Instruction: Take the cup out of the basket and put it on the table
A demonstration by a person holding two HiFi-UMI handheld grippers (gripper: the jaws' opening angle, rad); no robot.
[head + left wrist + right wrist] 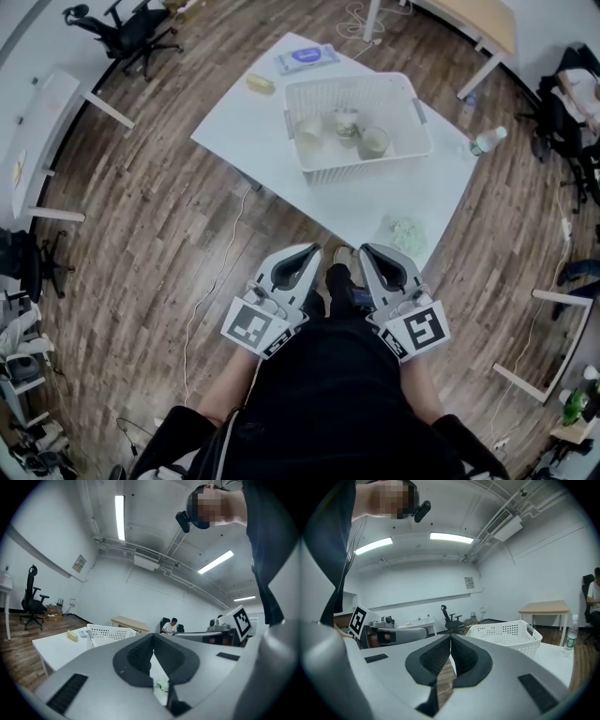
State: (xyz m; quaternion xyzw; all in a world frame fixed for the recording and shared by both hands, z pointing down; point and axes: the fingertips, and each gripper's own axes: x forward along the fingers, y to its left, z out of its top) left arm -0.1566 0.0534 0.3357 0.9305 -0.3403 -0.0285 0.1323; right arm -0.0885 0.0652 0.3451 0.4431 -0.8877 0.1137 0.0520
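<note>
A white perforated basket [403, 141] stands on the white table [375, 202] and holds several pale cups: one at its left [308, 130], a patterned one in the middle [346, 123], one at the right [373, 142]. My left gripper [312, 251] and right gripper [367, 250] hover side by side over the floor, short of the table's near corner, both shut with nothing between the jaws. The basket [110, 633] shows ahead in the left gripper view. In the right gripper view the basket [506, 633] stands to the right of my shut right gripper [451, 639].
On the table lie a wipes packet [307, 58], a small yellow item [261, 83], a crumpled greenish lump [408, 233] near the front corner and a water bottle [487, 140] at the right edge. Office chairs [131, 33] and other desks ring the wooden floor.
</note>
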